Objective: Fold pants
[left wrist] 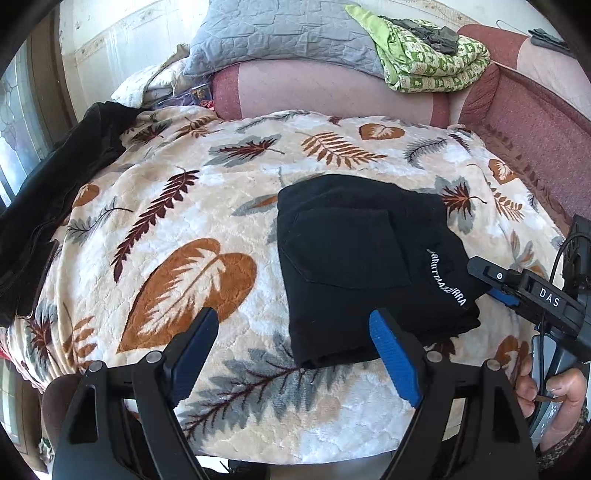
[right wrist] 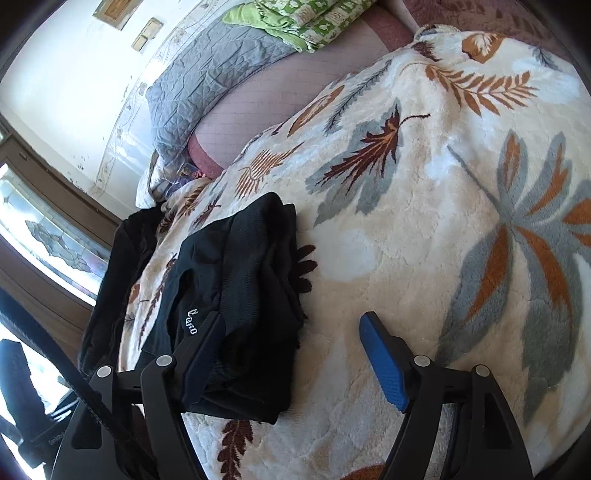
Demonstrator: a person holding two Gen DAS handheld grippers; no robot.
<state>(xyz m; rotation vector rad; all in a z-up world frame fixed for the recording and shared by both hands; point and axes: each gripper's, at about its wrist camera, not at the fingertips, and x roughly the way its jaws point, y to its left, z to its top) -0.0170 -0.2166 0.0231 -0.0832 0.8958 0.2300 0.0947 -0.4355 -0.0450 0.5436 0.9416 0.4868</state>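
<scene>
Jaws apart; left view alone shows pants' [left wrist: 362, 266] pocket.

A leaf-print blanket [left wrist: 177, 229] covers the bed. At 12 o'clock a grey quilt [left wrist: 280, 33] meets the white wall [right wrist: 62, 74]; window [right wrist: 48, 236] at 9.

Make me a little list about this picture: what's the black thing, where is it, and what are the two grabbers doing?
thing: black pants, folded into a small bundle
where: on the leaf blanket
writing: white letters on the pants
left gripper: open, holding nothing, pants partly between its fingers
right gripper: open, at the pants' edge
behind: grey pillow, green quilt
folding: looks done
</scene>
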